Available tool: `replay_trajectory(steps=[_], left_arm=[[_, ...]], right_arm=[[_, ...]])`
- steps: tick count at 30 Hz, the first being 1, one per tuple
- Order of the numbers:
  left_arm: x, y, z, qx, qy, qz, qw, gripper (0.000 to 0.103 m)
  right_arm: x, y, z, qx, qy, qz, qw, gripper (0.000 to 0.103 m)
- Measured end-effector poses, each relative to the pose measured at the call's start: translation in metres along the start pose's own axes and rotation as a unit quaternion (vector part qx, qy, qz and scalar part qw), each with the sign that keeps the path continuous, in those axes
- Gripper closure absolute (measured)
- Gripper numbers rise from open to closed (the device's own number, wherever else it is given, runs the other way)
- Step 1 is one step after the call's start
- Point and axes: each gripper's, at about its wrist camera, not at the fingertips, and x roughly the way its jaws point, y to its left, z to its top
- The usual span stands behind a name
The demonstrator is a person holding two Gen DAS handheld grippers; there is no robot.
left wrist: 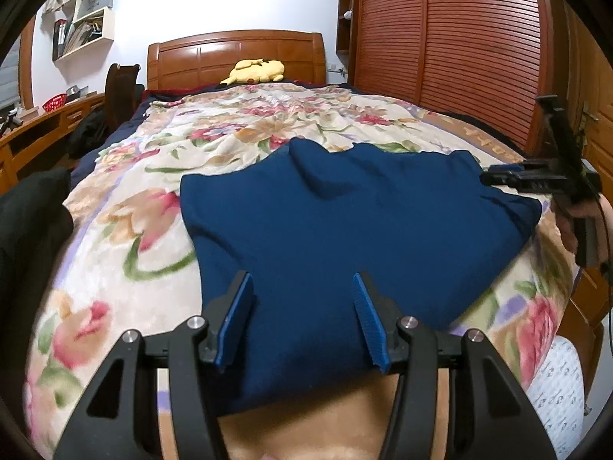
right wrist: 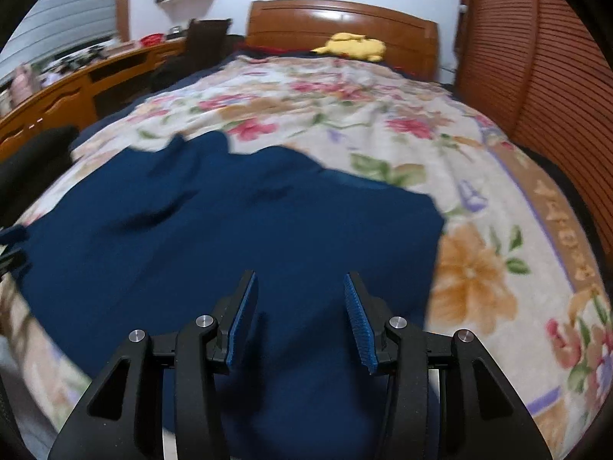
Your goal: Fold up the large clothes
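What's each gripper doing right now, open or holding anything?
Left gripper: open, holding nothing, over the near part of the blue garment.
Right gripper: open, holding nothing, over the same garment.

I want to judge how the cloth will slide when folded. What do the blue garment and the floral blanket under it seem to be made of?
Blue garment: looks like a matte, fairly thick knit or fleece, with soft rounded folds and no sheen. Floral blanket: seems a plush, fuzzy fleece, with a soft nap and blurred print edges. Neither fibre can be confirmed.
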Motion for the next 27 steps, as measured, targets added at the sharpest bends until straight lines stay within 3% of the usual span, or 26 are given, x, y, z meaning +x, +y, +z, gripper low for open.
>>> replay_trajectory(steps=[13,22,27], left_arm=[[0.009,-0.002,-0.014,-0.001,0.011,0.022,0.9997,0.049],[0.009,-0.001,-0.015,-0.004,0.01,0.02,0.9997,0.049],[-0.008,0.01,-0.023,-0.03,0.0,0.008,0.9995,0.049]], right_arm=[[-0.009,0.058,-0.025,-0.039,-0.003,0.044,0.998,0.056],[0.009,0.067,-0.036,-0.038,0.0,0.03,0.999,0.051],[0.004,0.07,-0.036,-0.041,-0.01,0.018,0.999,0.051]])
